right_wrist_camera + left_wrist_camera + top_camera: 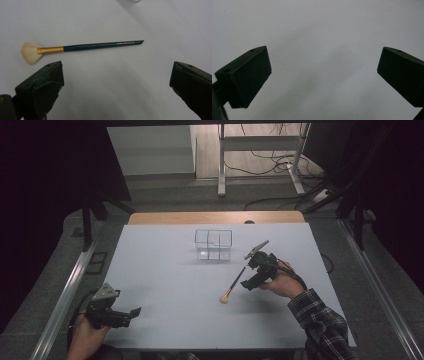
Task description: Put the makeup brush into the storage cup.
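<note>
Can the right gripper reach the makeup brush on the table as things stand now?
Probably yes. The right gripper is open beside the makeup brush, which lies flat on the bare table with nothing between them. The clear organizer stands farther back.

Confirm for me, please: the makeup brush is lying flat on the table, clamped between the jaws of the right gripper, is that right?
Not quite. The makeup brush does lie flat on the table, but the right gripper is open and apart from it, as the right gripper view shows.
</note>
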`<state>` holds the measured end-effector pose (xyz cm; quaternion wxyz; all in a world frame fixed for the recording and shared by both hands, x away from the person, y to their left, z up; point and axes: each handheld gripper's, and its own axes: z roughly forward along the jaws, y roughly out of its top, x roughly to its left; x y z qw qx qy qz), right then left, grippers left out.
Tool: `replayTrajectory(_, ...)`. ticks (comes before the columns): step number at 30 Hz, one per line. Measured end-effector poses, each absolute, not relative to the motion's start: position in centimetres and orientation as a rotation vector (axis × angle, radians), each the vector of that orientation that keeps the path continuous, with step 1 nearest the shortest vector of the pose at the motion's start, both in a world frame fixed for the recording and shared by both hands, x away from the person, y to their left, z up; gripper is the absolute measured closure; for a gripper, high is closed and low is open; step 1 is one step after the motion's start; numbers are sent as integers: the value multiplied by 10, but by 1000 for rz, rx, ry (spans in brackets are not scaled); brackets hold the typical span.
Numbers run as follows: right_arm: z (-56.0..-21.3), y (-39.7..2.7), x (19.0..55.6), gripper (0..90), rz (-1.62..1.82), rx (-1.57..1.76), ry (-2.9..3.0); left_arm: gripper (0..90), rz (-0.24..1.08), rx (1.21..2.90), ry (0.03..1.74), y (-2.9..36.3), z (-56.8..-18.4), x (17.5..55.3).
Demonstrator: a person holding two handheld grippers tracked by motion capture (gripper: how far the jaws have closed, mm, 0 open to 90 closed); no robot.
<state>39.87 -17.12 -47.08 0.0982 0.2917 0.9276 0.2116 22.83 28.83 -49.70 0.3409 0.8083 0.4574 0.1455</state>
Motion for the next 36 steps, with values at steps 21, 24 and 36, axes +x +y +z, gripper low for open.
replayTrajectory(21,-477,-140,409,0,597,771,2806,0,375,2107,1188,288,-497,228)
replayTrajectory(24,-478,-134,411,2,587,749,2814,0,376,2107,1186,288,-497,228)
replayTrajectory(36,-487,-115,414,21,579,669,2858,0,375,2107,1185,288,-497,228)
